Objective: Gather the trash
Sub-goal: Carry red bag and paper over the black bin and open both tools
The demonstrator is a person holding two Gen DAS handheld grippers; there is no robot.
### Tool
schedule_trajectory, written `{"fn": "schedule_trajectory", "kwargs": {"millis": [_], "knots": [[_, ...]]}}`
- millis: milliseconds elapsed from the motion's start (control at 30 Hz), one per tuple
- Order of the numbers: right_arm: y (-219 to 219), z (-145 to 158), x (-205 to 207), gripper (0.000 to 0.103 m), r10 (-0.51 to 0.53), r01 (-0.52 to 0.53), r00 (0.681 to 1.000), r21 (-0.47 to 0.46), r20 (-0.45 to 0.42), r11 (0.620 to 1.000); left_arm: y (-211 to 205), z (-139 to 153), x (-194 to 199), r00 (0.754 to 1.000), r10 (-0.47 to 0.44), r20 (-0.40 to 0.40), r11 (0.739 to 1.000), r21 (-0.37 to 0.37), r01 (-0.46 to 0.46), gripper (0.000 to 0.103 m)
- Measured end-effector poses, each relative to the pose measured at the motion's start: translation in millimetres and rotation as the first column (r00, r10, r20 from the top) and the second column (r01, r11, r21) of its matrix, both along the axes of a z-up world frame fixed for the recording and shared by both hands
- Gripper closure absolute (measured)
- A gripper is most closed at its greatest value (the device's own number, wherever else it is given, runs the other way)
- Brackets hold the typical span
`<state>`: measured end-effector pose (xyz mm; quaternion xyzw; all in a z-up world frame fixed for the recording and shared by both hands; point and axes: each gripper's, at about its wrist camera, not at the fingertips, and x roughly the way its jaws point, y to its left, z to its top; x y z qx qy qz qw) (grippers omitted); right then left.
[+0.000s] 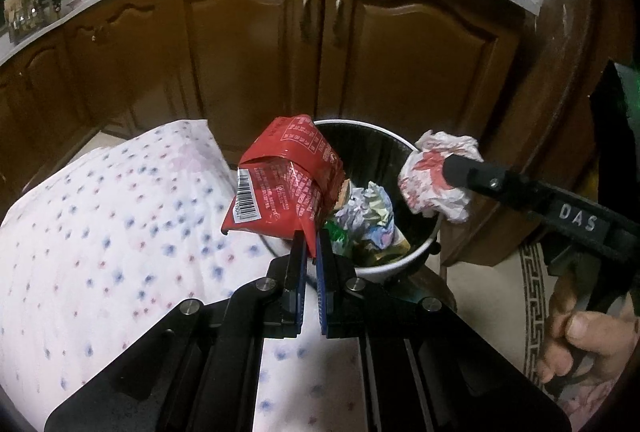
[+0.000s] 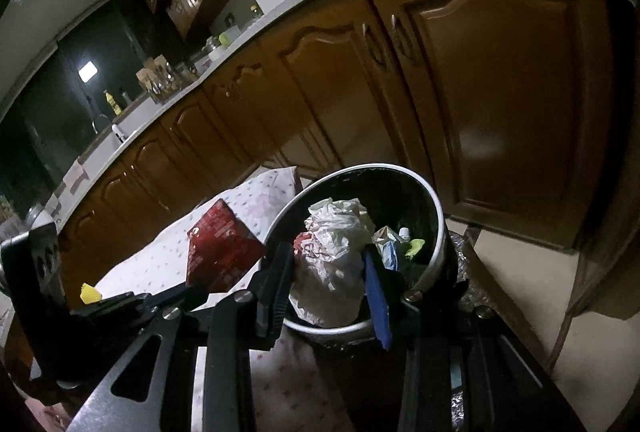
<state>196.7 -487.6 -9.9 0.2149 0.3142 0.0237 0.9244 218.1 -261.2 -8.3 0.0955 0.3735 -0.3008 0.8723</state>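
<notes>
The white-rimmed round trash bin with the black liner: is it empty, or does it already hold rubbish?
Already holding rubbish: crumpled paper and green scraps lie inside the bin.

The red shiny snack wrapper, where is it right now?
The red shiny snack wrapper is pinched in the left gripper, left of the round white trash bin.
</notes>
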Motion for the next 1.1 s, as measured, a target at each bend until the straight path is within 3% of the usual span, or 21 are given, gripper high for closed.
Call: {"fn": "schedule_trajectory", "kwargs": {"millis": [367,1100], "knots": [[1,-10,26,0.067,0.016,-0.02,0.998,-0.063,-0.062,0.998,-31,-11,19,0.999,-0.024,-0.033,0.999,0.046,0.026,0.099],[-7,-23,40,0.064,0.012,-0.019,0.994,-0.056,-0.113,0.998,-48,-26,32,0.997,-0.026,-0.075,0.996,0.08,0.032,0.098]]}}
